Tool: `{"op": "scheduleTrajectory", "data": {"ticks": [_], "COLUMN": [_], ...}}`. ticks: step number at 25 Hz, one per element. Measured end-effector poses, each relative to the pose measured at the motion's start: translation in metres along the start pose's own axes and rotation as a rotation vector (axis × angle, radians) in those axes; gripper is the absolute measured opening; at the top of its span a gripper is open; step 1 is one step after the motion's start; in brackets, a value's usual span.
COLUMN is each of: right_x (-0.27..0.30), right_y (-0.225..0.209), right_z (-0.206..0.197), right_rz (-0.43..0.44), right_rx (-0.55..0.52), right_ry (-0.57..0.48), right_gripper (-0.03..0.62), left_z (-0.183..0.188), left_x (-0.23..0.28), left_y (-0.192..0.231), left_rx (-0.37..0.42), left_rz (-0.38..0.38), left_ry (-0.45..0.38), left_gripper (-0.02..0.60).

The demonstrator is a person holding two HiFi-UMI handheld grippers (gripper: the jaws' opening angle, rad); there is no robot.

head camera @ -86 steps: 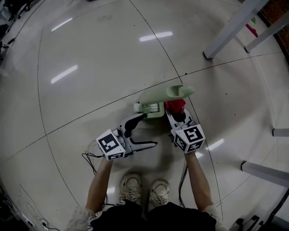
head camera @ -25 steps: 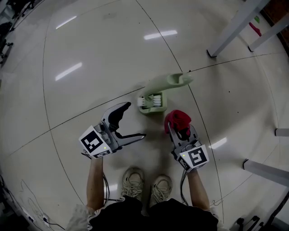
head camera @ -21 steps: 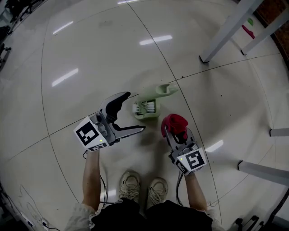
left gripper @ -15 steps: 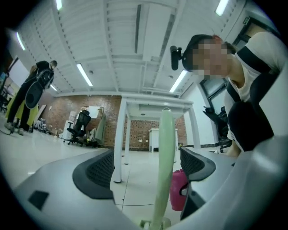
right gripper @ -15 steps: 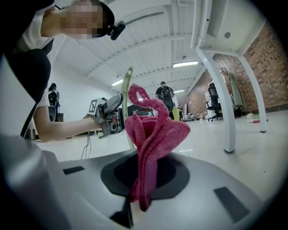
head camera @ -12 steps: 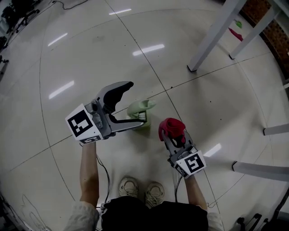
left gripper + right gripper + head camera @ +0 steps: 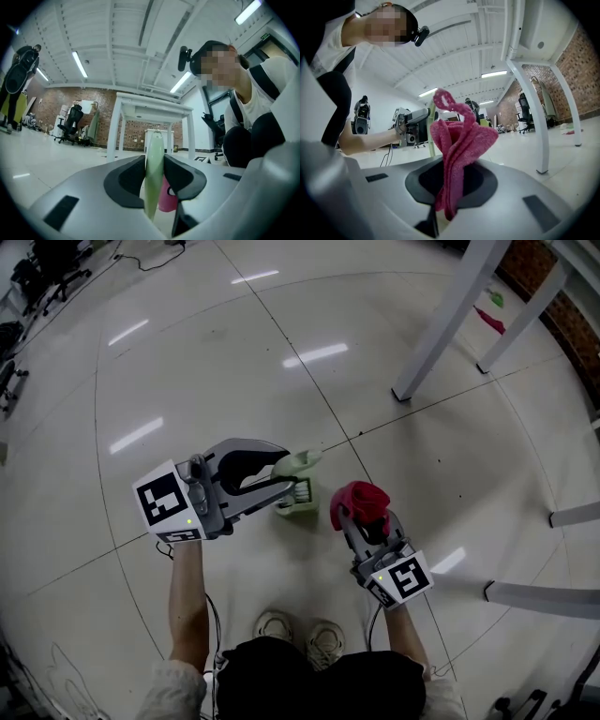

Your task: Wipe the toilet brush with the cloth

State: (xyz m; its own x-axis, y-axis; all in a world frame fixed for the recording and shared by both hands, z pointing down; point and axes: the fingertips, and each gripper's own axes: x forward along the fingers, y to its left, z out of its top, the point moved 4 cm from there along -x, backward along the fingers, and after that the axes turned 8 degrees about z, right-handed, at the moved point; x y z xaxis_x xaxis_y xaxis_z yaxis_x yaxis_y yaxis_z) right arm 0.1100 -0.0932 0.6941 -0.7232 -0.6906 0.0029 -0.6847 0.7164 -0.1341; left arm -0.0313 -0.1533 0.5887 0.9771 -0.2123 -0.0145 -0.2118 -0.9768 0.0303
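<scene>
The pale green toilet brush (image 7: 298,495) stands on the floor with its white bristles low and its handle (image 7: 300,463) rising toward me. My left gripper (image 7: 291,471) is level at the handle's top and its jaws are closing. The left gripper view shows the handle (image 7: 153,159) upright between the dark pads (image 7: 126,180), touching both. My right gripper (image 7: 367,521) stays shut on a bunched red cloth (image 7: 361,500), just right of the brush. In the right gripper view the cloth (image 7: 459,140) stands up out of the jaws.
White table legs (image 7: 442,322) stand on the glossy tiled floor at the far right, and another bar (image 7: 542,598) lies at the near right. My shoes (image 7: 323,641) are below the grippers. The left gripper view shows a white table (image 7: 150,108) and an office chair (image 7: 70,124).
Both grippers have risen. The left gripper, wide open and left of the brush before, has come onto the handle's top and drawn its jaws in on it. The right still grips the cloth.
</scene>
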Motion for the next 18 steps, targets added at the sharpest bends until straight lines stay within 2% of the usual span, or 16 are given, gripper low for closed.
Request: {"op": "scheduleTrajectory", "data": {"ticks": [3, 5, 7, 9, 13, 18], "right_x": [0.011, 0.023, 0.041, 0.058, 0.086, 0.073], "right_y": [-0.002, -0.015, -0.024, -0.018, 0.007, 0.067], "right_z": [0.028, 0.062, 0.111, 0.181, 0.370, 0.639], "right_rz": [0.009, 0.003, 0.015, 0.044, 0.186, 0.234], "right_rx": [-0.014, -0.004, -0.015, -0.019, 0.038, 0.008], "right_ry": [-0.057, -0.085, -0.096, -0.118, -0.236, -0.310], "right_gripper": [0.032, 0.032, 0.031, 0.032, 0.031, 0.031], "left_z": [0.012, 0.037, 0.075, 0.125, 0.277, 0.528], "left_x": [0.000, 0.003, 0.006, 0.004, -0.001, -0.008], "left_y": [0.006, 0.016, 0.027, 0.034, 0.046, 0.017], "left_rx": [-0.016, -0.039, -0.066, -0.111, -0.154, -0.141], "left_rz": [0.014, 0.027, 0.042, 0.048, 0.064, 0.079], "left_ry": [-0.009, -0.048, -0.087, -0.107, -0.144, -0.114], "left_gripper": [0.126, 0.124, 0.124, 0.124, 0.124, 0.124]}}
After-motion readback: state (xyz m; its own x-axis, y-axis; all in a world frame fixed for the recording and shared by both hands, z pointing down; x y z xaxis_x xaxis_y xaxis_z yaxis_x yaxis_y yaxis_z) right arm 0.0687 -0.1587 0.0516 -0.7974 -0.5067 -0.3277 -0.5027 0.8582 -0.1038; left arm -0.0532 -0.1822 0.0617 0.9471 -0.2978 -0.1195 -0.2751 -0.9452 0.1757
